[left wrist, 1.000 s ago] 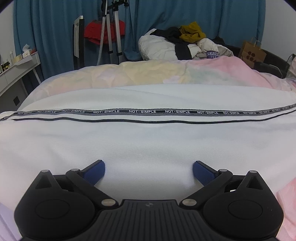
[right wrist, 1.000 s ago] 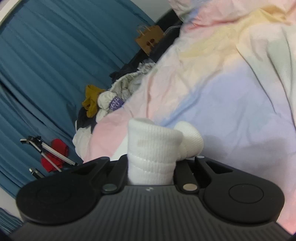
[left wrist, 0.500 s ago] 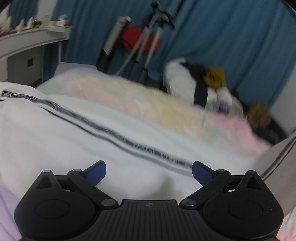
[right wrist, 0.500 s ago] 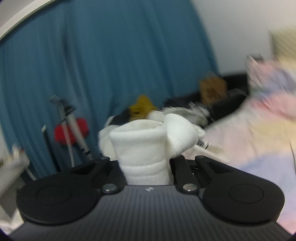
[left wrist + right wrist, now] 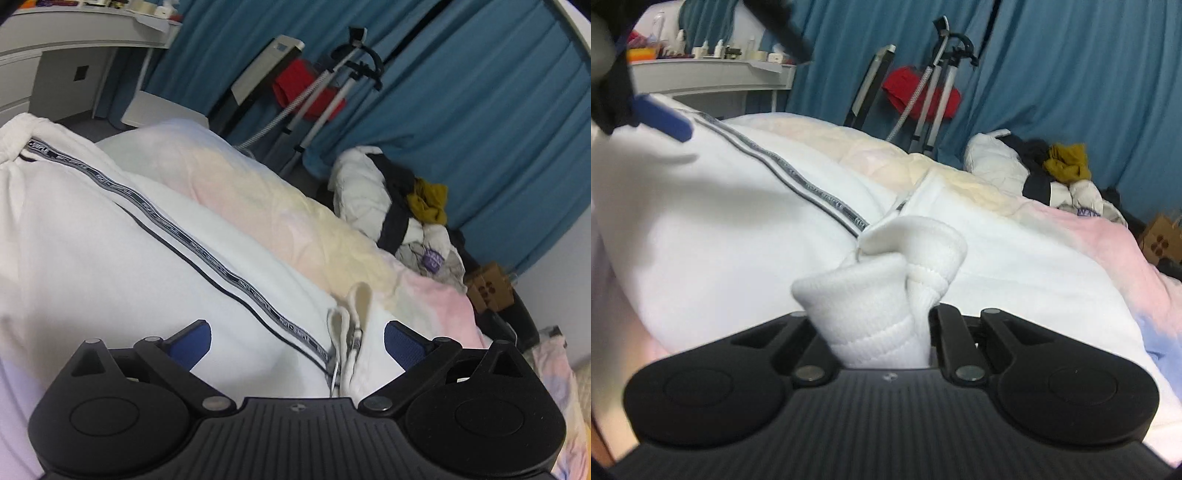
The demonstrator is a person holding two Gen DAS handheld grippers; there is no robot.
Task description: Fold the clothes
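A white garment (image 5: 92, 251) with a black lettered stripe (image 5: 207, 254) lies spread on the bed; it also shows in the right wrist view (image 5: 731, 221). My left gripper (image 5: 297, 341) is open just above it, blue fingertips (image 5: 192, 341) apart, with a folded edge and zipper (image 5: 351, 332) between them. My right gripper (image 5: 882, 321) is shut on the garment's ribbed white cuff (image 5: 886, 295), which bunches up between the jaws. The left gripper's blue finger (image 5: 663, 118) shows at the upper left of the right wrist view.
A pastel quilt (image 5: 295, 221) covers the bed. A pile of clothes (image 5: 399, 206) lies at its far side. A tripod (image 5: 332, 85) with a red cloth stands by blue curtains (image 5: 480, 110). A white desk (image 5: 74, 48) is at the left, a cardboard box (image 5: 489, 291) at the right.
Both grippers have swung round. The left view tilted and now looks along the stripe toward the zipper edge. The right gripper carried the cuff over onto the white garment.
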